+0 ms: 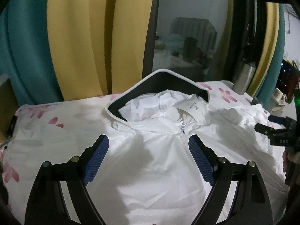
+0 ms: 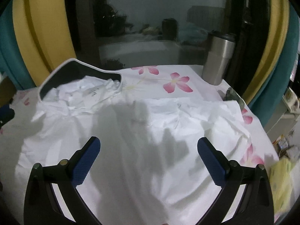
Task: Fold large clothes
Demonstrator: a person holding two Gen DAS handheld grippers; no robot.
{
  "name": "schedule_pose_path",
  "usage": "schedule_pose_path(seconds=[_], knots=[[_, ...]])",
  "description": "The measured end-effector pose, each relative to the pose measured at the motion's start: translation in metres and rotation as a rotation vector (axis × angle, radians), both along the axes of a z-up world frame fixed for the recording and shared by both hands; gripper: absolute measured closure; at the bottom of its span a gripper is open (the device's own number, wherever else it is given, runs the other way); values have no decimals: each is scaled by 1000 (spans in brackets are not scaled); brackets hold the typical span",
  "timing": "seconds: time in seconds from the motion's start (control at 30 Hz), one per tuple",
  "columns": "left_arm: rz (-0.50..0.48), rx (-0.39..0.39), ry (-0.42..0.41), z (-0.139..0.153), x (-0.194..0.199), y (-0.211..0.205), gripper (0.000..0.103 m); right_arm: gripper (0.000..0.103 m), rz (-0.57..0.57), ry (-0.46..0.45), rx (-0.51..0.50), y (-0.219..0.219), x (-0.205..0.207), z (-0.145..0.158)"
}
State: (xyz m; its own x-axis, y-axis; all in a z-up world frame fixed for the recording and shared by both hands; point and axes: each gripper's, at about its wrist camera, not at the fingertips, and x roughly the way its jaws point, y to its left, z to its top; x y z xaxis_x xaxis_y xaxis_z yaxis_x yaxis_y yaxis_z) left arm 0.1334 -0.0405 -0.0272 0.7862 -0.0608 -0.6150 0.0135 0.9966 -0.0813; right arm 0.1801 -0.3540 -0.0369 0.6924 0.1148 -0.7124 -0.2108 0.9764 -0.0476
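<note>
Left wrist view: white hooded jacket (image 1: 155, 159) lies flat on the floral bedsheet (image 1: 43, 131), front up, hood (image 1: 159, 90) pointing away from the camera toward the window (image 1: 189, 33). Long axis runs from near edge to far edge. Hood lining dark with pale trim. Paper tag (image 1: 189, 106) sits at the collar, zipper pull (image 1: 182, 130) just below it. Left gripper (image 1: 149, 146) spread wide, nothing between the blue pads (image 1: 95, 161), hovering over the chest. Jacket hem cut off at the bottom of frame. One sleeve (image 1: 241, 112) crumpled at right, its end hard to make out. Right gripper (image 1: 277, 131) partly visible at the right edge; its state unclear from here. Steel tumbler (image 1: 244, 76) stands at the far right of the bed. Yellow and teal curtains (image 1: 80, 37) behind.

Right wrist view: same jacket (image 2: 131, 150), hood (image 2: 78, 76) at far left, body spreading toward the camera. Right gripper (image 2: 149, 146) spread wide, holding nothing, above the fabric. Gripper shadows cover the middle of the jacket. Sleeve (image 2: 196, 112) bunched at right. Hem cut off below. Tumbler (image 2: 218, 58) upright on the sheet (image 2: 178, 82), well apart from the hood. Blurred clutter at the right edge, unreadable.
</note>
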Motion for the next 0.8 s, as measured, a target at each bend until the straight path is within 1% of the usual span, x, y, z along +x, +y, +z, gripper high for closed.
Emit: schedule_pose_path(seconds=[0.13, 0.17, 0.2, 0.33, 0.37, 0.43, 0.47, 0.5, 0.53, 0.57, 0.67, 0.8], knots=[[7, -6, 29, -12, 16, 2, 14, 1, 53, 29, -71, 4, 29, -13], [8, -5, 36, -15, 20, 4, 13, 4, 62, 36, -85, 5, 35, -17], [9, -5, 40, -17, 23, 4, 13, 10, 79, 46, -98, 7, 42, -21], [22, -10, 68, -29, 36, 10, 14, 11, 118, 69, -153, 12, 67, -34], [25, -13, 76, -32, 38, 12, 14, 13, 127, 75, -165, 14, 72, -37], [29, -20, 87, -36, 41, 15, 13, 31, 156, 98, -168, 16, 81, -44], [32, -24, 91, -38, 41, 17, 14, 51, 168, 110, -158, 16, 84, -46], [35, -27, 94, -39, 41, 19, 14, 70, 198, 110, -116, 15, 86, -45], [38, -35, 96, -40, 41, 21, 14, 81, 210, 109, -105, 15, 87, -44], [40, -41, 97, -41, 41, 23, 14, 92, 212, 97, -115, 16, 86, -42], [42, -44, 88, -38, 39, 28, 14, 99, 226, 48, -91, 18, 81, -29], [43, -41, 72, -29, 33, 35, 14, 99, 242, -22, -54, 25, 69, 3]])
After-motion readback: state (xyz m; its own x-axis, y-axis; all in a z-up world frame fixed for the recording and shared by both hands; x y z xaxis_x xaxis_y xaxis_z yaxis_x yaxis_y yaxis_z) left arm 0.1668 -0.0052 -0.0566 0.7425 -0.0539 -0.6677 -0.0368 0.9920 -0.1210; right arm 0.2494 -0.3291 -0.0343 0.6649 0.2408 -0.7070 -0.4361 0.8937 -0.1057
